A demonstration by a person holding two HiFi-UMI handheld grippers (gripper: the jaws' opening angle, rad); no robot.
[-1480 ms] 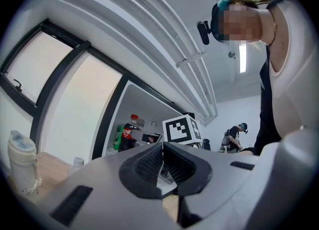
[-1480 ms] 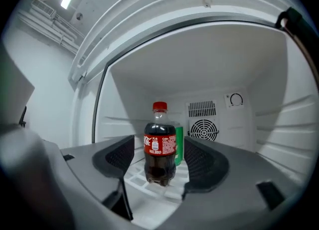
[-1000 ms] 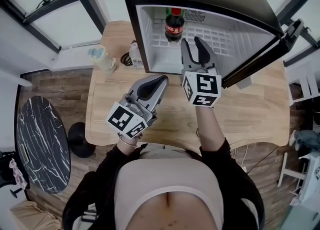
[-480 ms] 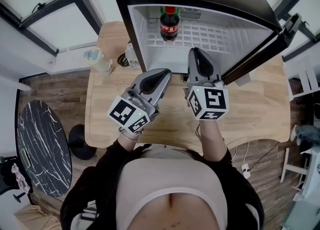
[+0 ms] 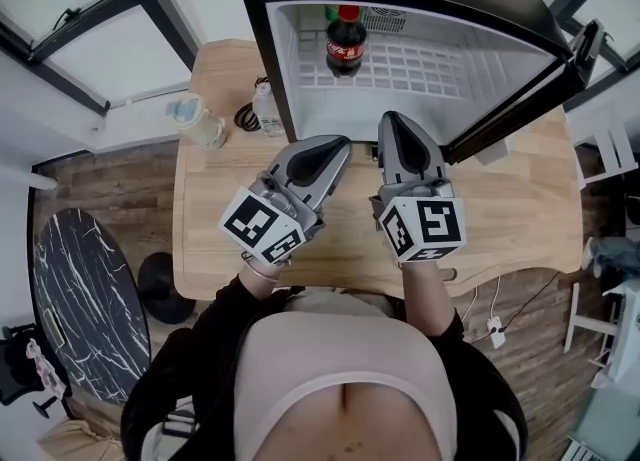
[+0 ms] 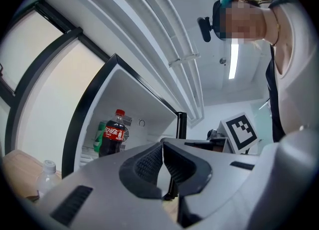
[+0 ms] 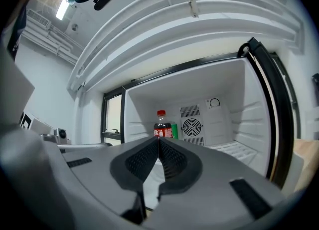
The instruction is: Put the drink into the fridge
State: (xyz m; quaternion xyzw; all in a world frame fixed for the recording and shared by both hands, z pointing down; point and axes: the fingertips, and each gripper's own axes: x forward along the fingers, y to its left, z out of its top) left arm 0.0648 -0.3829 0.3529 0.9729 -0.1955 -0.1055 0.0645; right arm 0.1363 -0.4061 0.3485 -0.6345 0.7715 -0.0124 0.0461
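The drink, a cola bottle (image 5: pixel 345 44) with a red cap, stands upright on the wire shelf at the back left of the open fridge (image 5: pixel 285 79). It shows in the left gripper view (image 6: pixel 113 135) and the right gripper view (image 7: pixel 161 127) too, with something green just behind it. My right gripper (image 5: pixel 393 122) hovers outside the fridge's front edge, well short of the bottle. Its jaws have just been closing and are now shut, with nothing between them (image 7: pixel 158 142). My left gripper (image 5: pixel 336 145) sits beside it over the table, shut and empty (image 6: pixel 162 145).
The fridge door (image 5: pixel 575 54) hangs open at the right. Left of the fridge on the wooden table (image 5: pixel 500 219) stand a clear plastic bottle (image 5: pixel 266 109) and a lidded cup (image 5: pixel 200 119). A round dark marble table (image 5: pixel 80 289) stands on the floor at the left.
My right gripper has drawn back out of the fridge toward the person and its jaws have closed. The cola bottle stays on the shelf. The left gripper has hardly moved.
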